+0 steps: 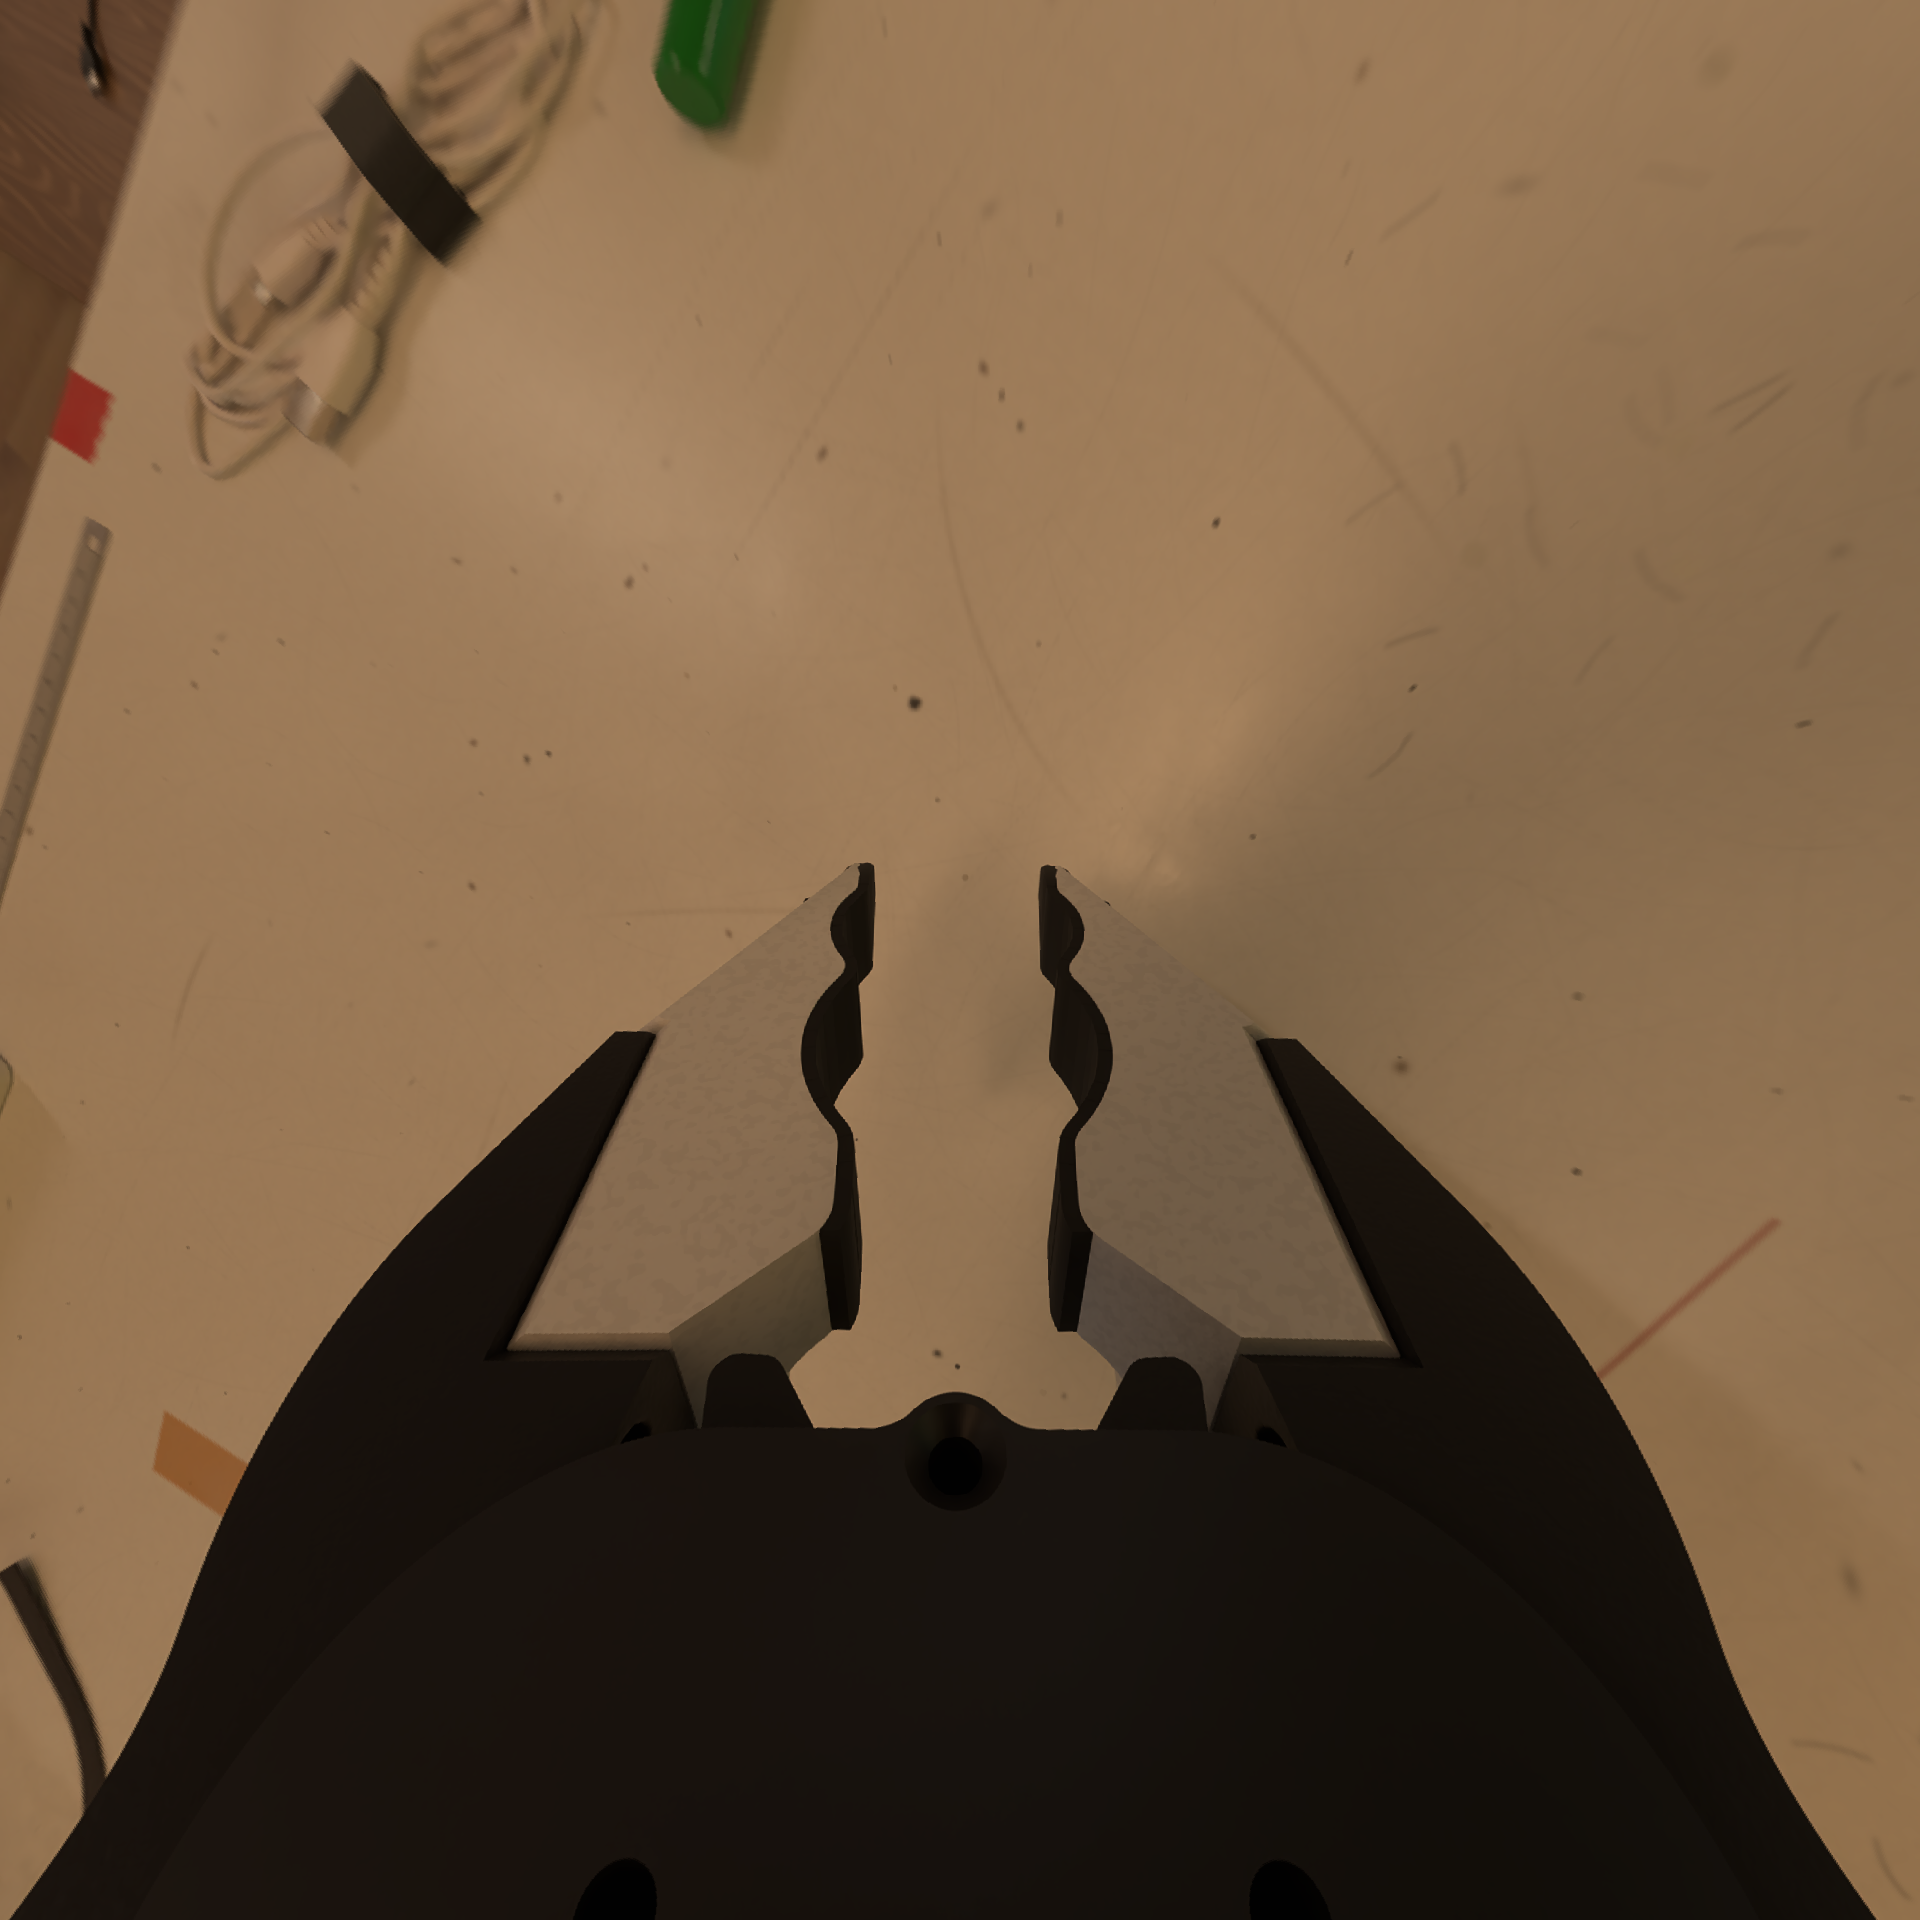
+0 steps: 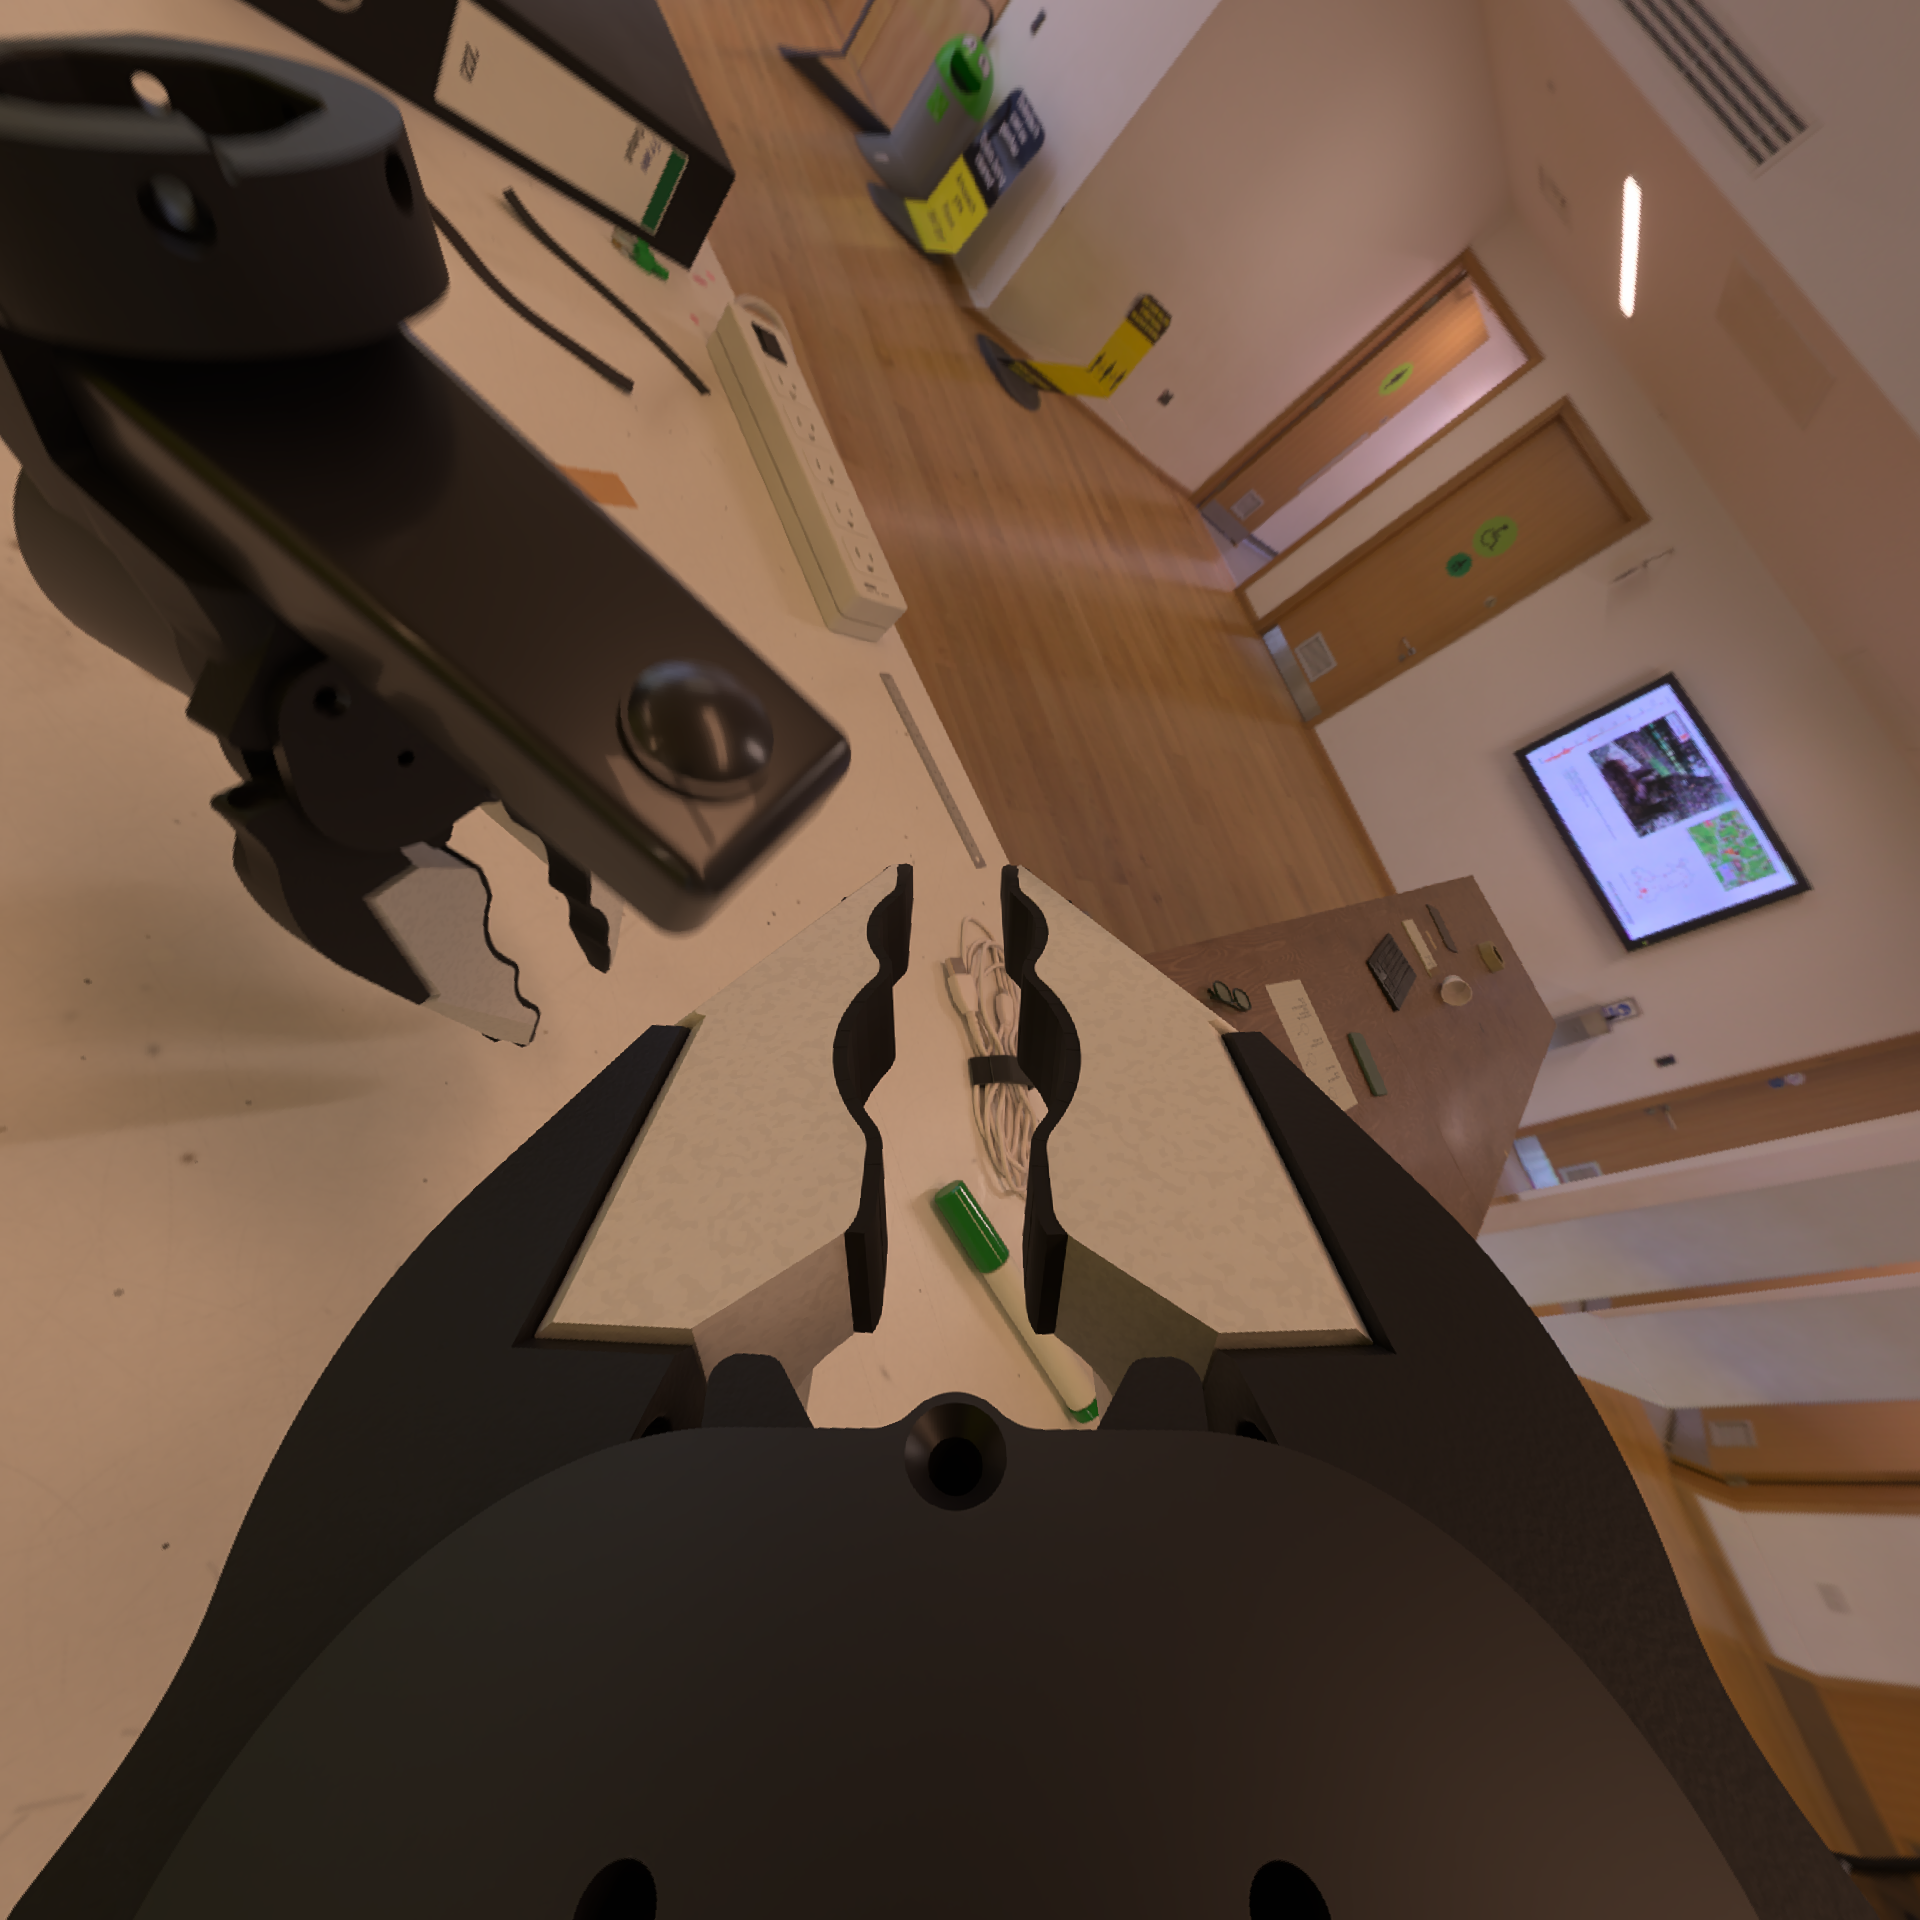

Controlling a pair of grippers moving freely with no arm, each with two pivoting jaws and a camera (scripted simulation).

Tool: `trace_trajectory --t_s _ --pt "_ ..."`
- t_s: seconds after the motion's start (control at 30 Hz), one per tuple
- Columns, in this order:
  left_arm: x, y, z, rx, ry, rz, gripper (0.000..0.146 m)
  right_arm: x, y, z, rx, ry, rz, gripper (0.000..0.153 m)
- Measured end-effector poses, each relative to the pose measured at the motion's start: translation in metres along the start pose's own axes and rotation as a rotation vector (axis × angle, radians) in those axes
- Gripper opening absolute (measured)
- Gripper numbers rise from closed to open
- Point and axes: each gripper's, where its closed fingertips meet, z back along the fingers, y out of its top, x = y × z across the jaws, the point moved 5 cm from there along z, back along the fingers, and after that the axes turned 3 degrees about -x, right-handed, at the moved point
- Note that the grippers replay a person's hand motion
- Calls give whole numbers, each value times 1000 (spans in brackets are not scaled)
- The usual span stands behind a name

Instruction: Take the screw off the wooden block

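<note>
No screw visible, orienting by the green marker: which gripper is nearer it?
Probably left. The left gripper hangs over the table, green marker far ahead of its tips; the right gripper sees it smaller, between its fingers.

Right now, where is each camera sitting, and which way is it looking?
Left wrist view: on the left gripper, looking down at the table; its open fingers show.
Right wrist view: on the right gripper, tilted, looking across the table to the room; its open fingers and the left gripper show.
Shared: white cable bundle, green marker, ruler.
</note>
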Motion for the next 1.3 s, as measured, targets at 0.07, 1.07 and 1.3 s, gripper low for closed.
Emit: trace_trajectory --t_s 0.07,1.07,1.3 --pt "4 -4 -14 -47 1 -4 31 -2 -2 -3 -26 3 18 17" --pt "-96 -139 170 -105 43 529 59 11 39 63 109 -144 94 17" --pt "-132 -221 143 -309 -55 892 47 7 35 53 70 -124 111 17"
